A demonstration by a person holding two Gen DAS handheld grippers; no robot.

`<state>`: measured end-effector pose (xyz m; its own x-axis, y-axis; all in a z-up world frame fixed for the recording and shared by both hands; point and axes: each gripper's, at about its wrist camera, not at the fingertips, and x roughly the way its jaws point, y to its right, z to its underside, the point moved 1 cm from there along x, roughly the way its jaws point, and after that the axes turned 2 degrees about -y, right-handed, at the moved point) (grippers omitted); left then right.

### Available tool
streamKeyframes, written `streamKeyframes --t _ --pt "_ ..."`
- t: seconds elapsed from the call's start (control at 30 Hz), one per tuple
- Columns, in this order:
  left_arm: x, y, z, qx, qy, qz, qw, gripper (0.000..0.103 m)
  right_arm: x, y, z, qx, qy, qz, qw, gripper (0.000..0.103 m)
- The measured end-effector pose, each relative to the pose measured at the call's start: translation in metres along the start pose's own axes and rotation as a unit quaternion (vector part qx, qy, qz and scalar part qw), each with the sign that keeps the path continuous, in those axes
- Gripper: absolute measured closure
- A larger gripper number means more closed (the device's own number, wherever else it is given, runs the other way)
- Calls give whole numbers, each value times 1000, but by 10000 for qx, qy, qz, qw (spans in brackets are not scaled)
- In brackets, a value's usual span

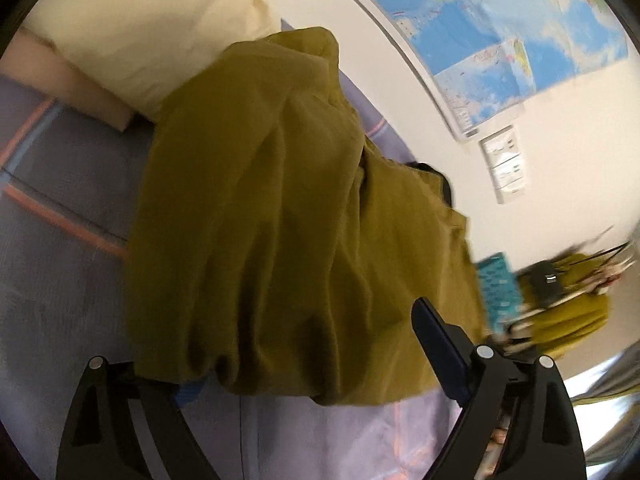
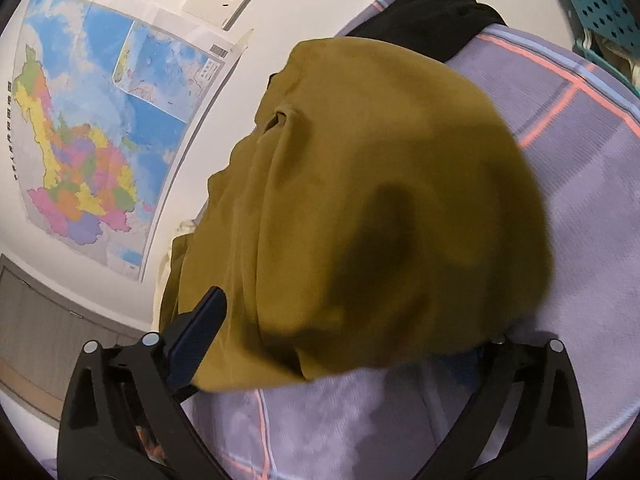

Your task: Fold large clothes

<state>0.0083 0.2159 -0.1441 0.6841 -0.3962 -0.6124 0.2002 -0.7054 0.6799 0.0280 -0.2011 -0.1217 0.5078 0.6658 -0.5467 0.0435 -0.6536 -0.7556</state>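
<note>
Two tools meet one olive garment [image 1: 280,216] on the bed [image 1: 60,280] — it lies bunched straight ahead of both. The left tool [image 1: 304,372] stands wide apart, cloth draped between its jaws and hiding one; whether it grips, I cannot tell. The right tool [image 2: 352,344] looks the same. Soft, floppy, light fabric — judged best taken at a hem edge or corner, not the bunched middle.

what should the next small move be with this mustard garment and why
Probably lower both grippers to lay the mustard garment onto the purple bedspread: it drapes bunched and wrinkled across the open left gripper and right gripper, not yet flat.
</note>
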Motion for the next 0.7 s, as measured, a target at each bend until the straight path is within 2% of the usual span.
streamKeyframes --t 0.1,0.17,0.43,0.7 --pt "8 18 3 478 35 -608 9970 15 9 -6 0 -118 63 55 9999 6" --pt "11 23 3 583 22 -793 9951 15 12 -8 0 -188 83 143 9997 6" --pt "13 24 6 729 19 -937 9929 14 16 -11 -1 -263 54 200 9994 6" --pt "13 23 6 811 16 -889 9927 14 15 -9 -1 -241 15 209 9995 11"
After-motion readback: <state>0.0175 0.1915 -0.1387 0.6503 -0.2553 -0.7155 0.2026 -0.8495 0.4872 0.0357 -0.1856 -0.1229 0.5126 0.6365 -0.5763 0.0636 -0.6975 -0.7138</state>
